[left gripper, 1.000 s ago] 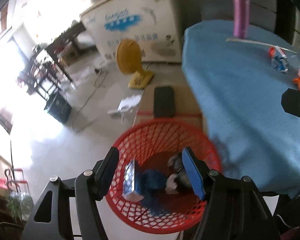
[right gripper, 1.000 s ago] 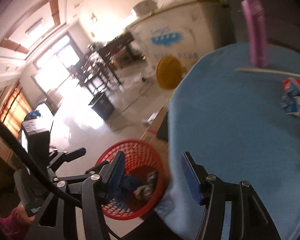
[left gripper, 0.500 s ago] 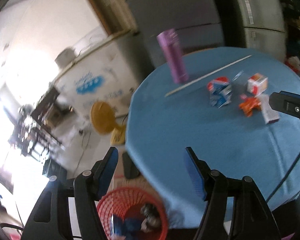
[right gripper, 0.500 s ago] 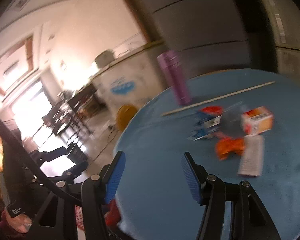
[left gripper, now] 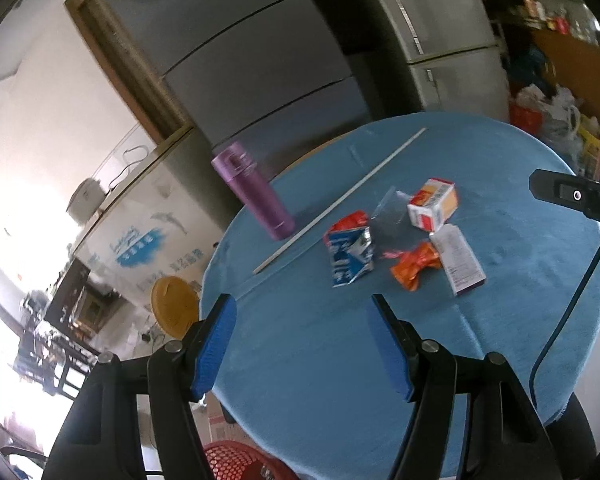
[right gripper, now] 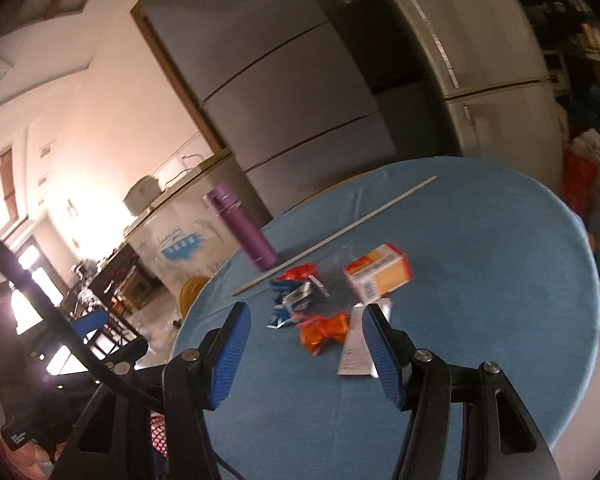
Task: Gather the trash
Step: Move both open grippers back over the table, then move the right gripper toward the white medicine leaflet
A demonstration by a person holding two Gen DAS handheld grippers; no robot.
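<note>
While both tongs gape empty, orange wrapper (right gripper: 323,330) lies between right tongs (right gripper: 304,354).

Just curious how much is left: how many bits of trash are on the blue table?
5: blue packet, clear wrapper, yellow box, orange wrapper, white box, clustered mid-table. More may be hidden.

I hold my left gripper (left gripper: 302,344) level in front of me, its blue-padded fingers (left gripper: 214,346) spread wide with nothing between them. My right gripper (right gripper: 305,354) sits the same way, fingers (right gripper: 382,354) parted and empty, both pointing forward and slightly downward.
</note>
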